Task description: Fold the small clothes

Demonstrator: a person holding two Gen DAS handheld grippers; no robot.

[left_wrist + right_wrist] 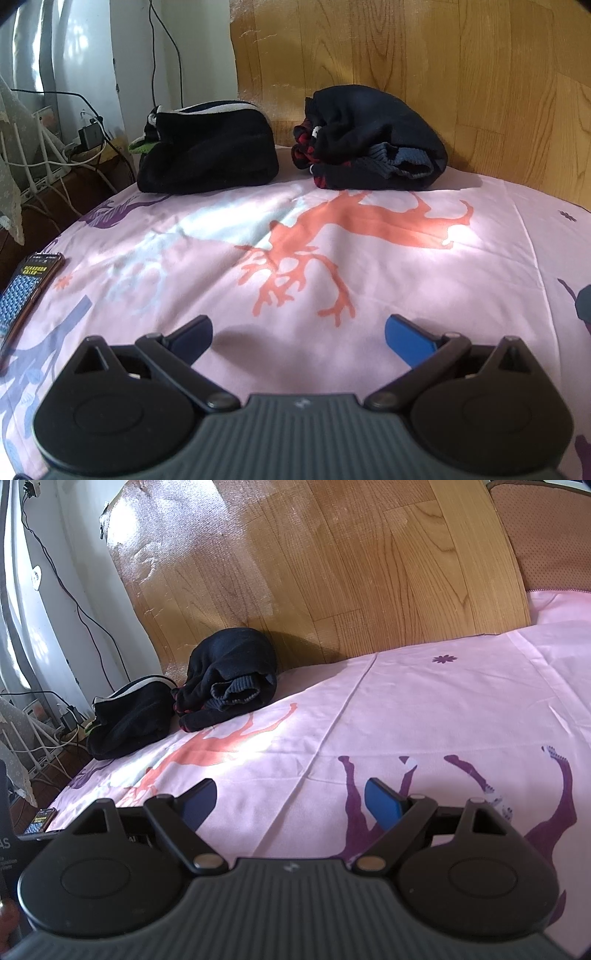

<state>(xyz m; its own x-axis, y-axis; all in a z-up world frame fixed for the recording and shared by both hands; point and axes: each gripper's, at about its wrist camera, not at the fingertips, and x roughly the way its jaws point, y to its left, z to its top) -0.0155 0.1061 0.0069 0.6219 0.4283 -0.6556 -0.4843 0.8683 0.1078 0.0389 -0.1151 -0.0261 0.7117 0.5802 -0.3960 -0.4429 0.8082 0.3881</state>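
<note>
Holding both grippers low over the pink bedsheet with the deer print, nothing in either one. My left gripper has its jaws spread wide and empty, same for my right gripper. The clothes sit well ahead against the wooden headboard: a black fleece bundle with a green edge and, just beside it, a dark navy knit bundle with red bits. My worry is that both are thick and layered, so a pinch could catch only the top layer and drag the whole pile apart. The dark phone sits at the bed's edge too, easy to knock off.
</note>
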